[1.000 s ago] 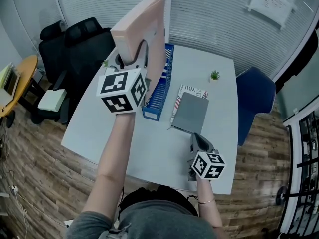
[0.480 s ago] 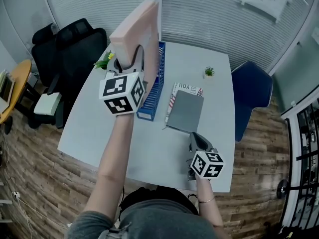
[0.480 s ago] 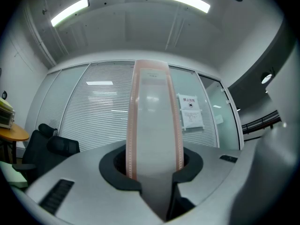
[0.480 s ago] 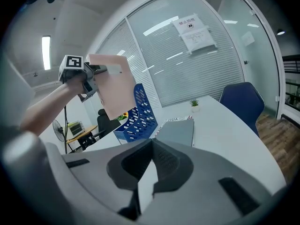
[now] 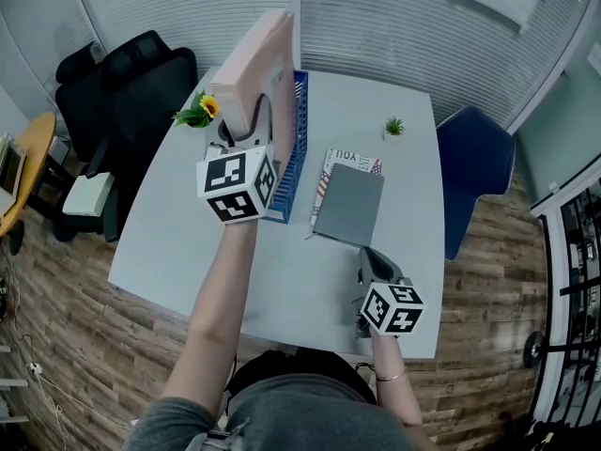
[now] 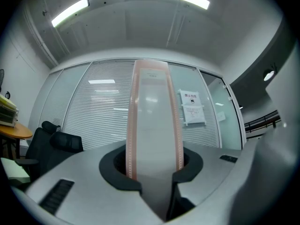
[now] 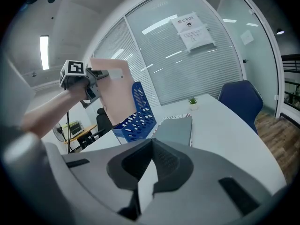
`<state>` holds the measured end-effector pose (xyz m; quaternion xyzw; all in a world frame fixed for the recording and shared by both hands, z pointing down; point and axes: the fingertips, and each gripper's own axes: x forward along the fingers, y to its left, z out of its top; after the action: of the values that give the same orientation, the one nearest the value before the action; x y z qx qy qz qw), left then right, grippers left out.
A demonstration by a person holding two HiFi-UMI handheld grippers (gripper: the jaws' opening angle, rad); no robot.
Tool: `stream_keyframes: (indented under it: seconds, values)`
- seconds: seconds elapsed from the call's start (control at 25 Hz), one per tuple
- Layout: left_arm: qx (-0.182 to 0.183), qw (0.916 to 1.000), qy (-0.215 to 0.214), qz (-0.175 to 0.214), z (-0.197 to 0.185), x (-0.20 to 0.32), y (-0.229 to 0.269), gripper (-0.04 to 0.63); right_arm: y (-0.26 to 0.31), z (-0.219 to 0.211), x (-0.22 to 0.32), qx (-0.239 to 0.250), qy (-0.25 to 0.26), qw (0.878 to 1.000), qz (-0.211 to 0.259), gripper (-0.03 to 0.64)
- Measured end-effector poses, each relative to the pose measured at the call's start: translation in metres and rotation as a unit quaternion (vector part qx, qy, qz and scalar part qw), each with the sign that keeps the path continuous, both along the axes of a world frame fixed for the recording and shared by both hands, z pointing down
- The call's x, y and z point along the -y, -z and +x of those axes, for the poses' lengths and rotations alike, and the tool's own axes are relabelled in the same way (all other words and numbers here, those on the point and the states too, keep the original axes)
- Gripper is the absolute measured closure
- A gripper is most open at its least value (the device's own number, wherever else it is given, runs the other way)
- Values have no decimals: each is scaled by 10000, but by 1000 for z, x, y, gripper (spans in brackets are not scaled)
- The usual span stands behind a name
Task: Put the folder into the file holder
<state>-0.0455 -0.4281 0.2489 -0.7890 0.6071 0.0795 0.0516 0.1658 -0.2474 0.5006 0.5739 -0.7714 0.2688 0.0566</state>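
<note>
A thick pink folder [image 5: 258, 73] stands upright, edge-on, and my left gripper [image 5: 246, 122] is shut on its near lower edge. In the left gripper view the folder [image 6: 154, 125] fills the gap between the jaws. It hangs just left of and above the blue slotted file holder [image 5: 286, 172], which sits on the white table [image 5: 188, 242]; the folder hides the holder's left side. From the right gripper view the folder [image 7: 117, 95] overlaps the holder [image 7: 140, 114]. My right gripper [image 5: 368, 263] rests low at the table's near right, jaws together with nothing in them.
A grey folder [image 5: 349, 205] lies on a printed book [image 5: 354, 160] right of the holder. A small potted plant [image 5: 393, 125] stands at the far right, a sunflower [image 5: 199, 111] at the far left. Black chairs [image 5: 122, 83] stand left of the table, a blue chair [image 5: 474, 177] right.
The left gripper has come down with the pink folder, closer to the blue file holder. The right gripper has stayed put.
</note>
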Motion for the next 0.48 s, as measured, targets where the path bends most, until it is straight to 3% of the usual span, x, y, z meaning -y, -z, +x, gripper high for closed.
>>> stream_keyframes:
  seconds: [0.48]
  values:
    - [53, 9999, 96, -58, 1, 9, -24, 453, -5, -1, -2, 13, 13, 10000, -54, 611]
